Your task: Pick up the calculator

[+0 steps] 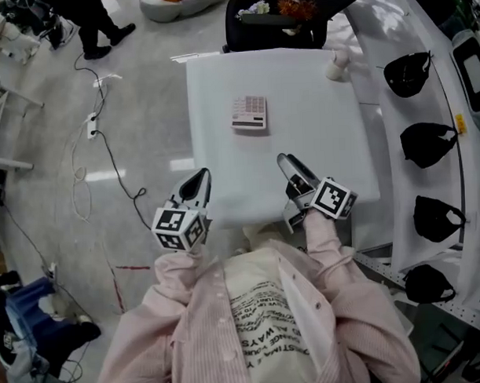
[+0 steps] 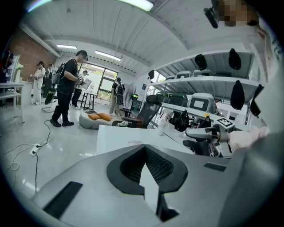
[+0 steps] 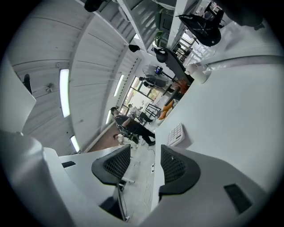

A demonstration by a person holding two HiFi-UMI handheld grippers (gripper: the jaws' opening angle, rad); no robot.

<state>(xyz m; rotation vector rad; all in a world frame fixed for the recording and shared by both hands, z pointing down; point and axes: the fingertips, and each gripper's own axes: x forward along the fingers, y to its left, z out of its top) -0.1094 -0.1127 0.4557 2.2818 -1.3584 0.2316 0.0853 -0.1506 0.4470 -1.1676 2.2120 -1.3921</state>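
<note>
The calculator (image 1: 248,113) is white with rows of pale keys and lies flat near the middle of the white table (image 1: 317,137). The right gripper view shows the calculator (image 3: 175,134) just beyond the jaws. My left gripper (image 1: 200,177) hovers at the table's front left corner, its jaws shut on nothing; the pads meet at the tip (image 2: 144,148). My right gripper (image 1: 284,160) is over the table's front edge, short of the calculator and to its right. Its jaws stand open (image 3: 144,155) with floor showing between them.
A small white cup (image 1: 338,64) stands at the table's far right corner. A black office chair (image 1: 258,25) is behind the table. A white shelf with black caps (image 1: 423,145) runs along the right. Cables and a power strip (image 1: 91,125) lie on the floor at left.
</note>
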